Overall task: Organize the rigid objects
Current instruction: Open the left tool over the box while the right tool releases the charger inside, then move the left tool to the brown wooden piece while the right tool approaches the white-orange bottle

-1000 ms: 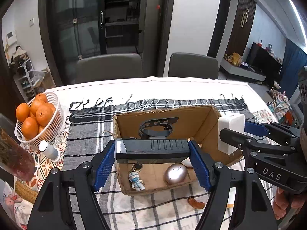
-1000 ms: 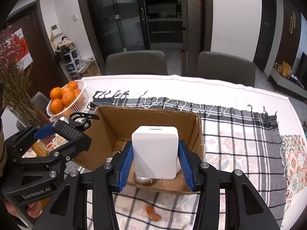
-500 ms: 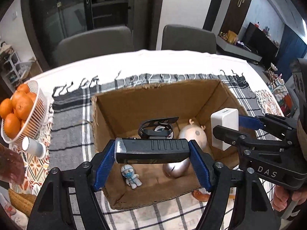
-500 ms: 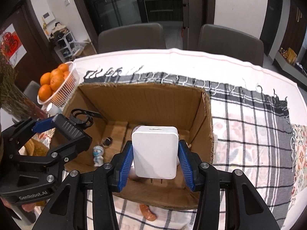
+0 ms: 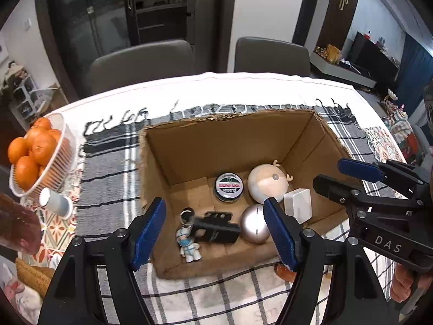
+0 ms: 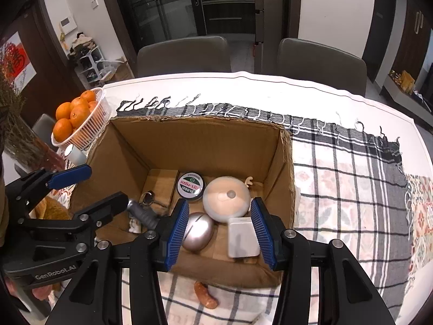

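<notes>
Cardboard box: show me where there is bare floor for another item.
Only the back-left corner, between the box wall and the round tin. The front and right are crowded: black tool, silver dome, white charger, antlered toy.

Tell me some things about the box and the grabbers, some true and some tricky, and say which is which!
1. The white charger lies in the box. True.
2. The left gripper holds the black tool. False: its jaws are open and empty, and the tool lies in the box.
3. The oranges are in the box. False: they sit in a white basket beside it.
4. A round tin is in the box. True.
</notes>
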Tool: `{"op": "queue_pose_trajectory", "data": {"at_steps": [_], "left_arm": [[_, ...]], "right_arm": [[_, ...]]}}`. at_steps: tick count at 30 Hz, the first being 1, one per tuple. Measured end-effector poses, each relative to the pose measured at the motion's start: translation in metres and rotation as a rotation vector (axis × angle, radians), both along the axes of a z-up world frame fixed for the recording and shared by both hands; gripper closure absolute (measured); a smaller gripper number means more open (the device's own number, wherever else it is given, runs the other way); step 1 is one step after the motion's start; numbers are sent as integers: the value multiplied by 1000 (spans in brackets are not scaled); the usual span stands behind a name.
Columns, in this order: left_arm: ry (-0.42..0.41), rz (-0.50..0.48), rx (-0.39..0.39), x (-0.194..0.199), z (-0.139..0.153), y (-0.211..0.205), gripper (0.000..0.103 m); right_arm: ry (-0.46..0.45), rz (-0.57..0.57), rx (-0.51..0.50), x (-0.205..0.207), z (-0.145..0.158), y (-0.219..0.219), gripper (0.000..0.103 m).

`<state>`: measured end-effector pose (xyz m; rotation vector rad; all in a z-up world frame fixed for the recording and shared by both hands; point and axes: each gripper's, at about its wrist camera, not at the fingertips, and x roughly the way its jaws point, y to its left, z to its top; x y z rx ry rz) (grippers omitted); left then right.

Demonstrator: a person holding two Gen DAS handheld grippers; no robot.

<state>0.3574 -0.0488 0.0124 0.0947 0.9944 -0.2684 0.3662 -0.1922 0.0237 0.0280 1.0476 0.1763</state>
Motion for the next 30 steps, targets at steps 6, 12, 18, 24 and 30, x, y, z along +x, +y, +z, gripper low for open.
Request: {"op": "queue_pose_trajectory", "data": {"at_steps": [6, 12, 18, 24, 30], "left_arm": [[-91, 5, 11, -28, 20, 1, 29], [-149, -20, 8, -58, 34, -4, 29], [-177, -58, 18, -86, 37, -14, 28], [-179, -101, 40, -107, 30, -27, 25], [-150, -152, 75, -120, 14, -43, 24]], "right_arm": [[-36, -13, 11, -19, 10, -2, 54], [-79, 7, 3, -47, 28, -3, 46], [-106, 18, -19, -73, 40, -10, 42], [-94, 30, -55, -97, 37, -18, 42], [-38, 31, -79, -113, 21, -28, 38]]}}
